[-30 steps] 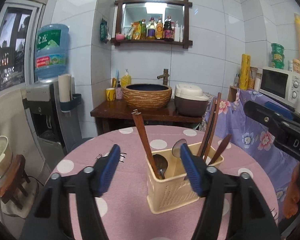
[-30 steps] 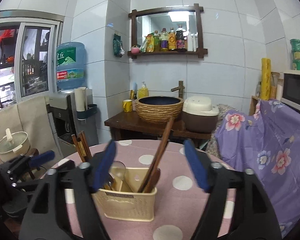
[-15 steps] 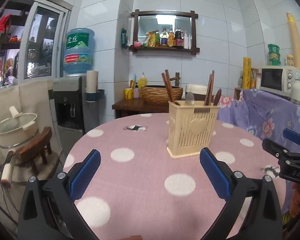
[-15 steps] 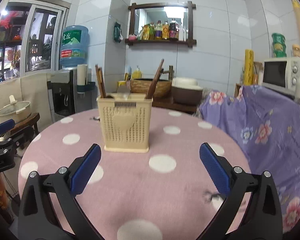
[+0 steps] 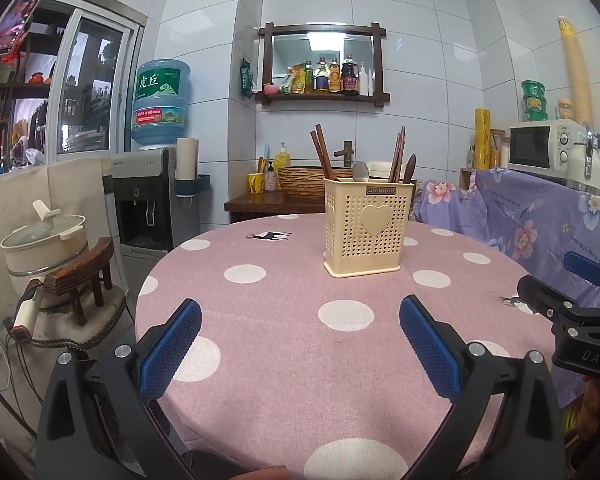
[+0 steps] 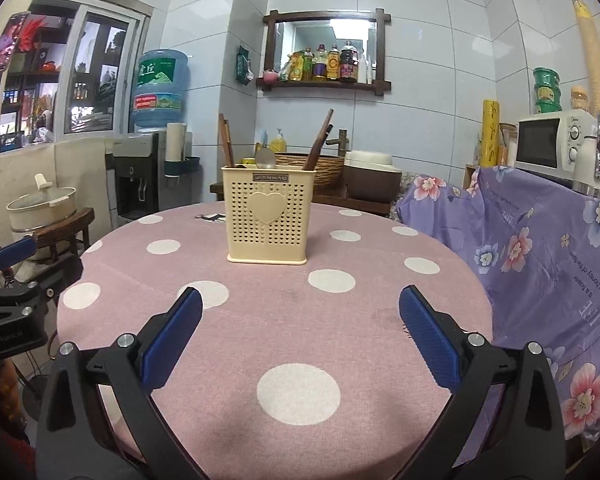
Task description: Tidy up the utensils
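- Cream plastic utensil caddy [image 5: 369, 232] stands upright on the counter [image 5: 300, 360], mid-cloth; its perforated wall hides all but the utensils' [image 6: 320, 140] tops.
- Pink polka-dot cloth covers the round counter; tiled walls, water dispenser [image 5: 156, 184], microwave [image 6: 556, 148] beyond.
- Left gripper [image 5: 300, 344] and right gripper [image 6: 300, 336] have just been opening; jaws wide apart, nothing between, well short of the caddy.

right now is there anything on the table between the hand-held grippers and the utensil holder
Nothing visible. Only bare polka-dot tablecloth lies between the open left hand-held gripper and the beige utensil holder, and between the open right hand-held gripper and it. Chopsticks and spoons already stand inside.
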A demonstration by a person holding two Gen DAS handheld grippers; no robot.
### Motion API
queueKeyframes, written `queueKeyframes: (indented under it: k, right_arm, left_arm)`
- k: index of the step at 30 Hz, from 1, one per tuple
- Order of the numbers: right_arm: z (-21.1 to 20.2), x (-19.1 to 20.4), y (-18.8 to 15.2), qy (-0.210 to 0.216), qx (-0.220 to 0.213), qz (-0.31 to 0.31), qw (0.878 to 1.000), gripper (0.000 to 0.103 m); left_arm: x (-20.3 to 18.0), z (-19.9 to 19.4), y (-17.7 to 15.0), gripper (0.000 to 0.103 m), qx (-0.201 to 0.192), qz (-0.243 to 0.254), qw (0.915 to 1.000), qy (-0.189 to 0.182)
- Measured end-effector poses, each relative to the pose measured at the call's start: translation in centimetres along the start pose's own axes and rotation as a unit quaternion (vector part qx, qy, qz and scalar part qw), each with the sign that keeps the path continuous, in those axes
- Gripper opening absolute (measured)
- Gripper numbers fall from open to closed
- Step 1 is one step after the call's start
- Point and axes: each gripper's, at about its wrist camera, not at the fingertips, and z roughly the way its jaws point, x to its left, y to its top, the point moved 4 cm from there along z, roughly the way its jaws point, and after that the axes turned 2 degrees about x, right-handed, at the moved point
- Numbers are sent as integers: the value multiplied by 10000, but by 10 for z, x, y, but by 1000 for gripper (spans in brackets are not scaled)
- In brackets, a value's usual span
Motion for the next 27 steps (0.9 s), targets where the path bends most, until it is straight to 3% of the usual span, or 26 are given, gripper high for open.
queueKeyframes:
  k: [27]
  right_arm:
    - [3, 3, 2, 52, 51, 14, 10000, 97]
  left_arm:
    - [0, -10, -2, 98, -105, -107, 9999, -32]
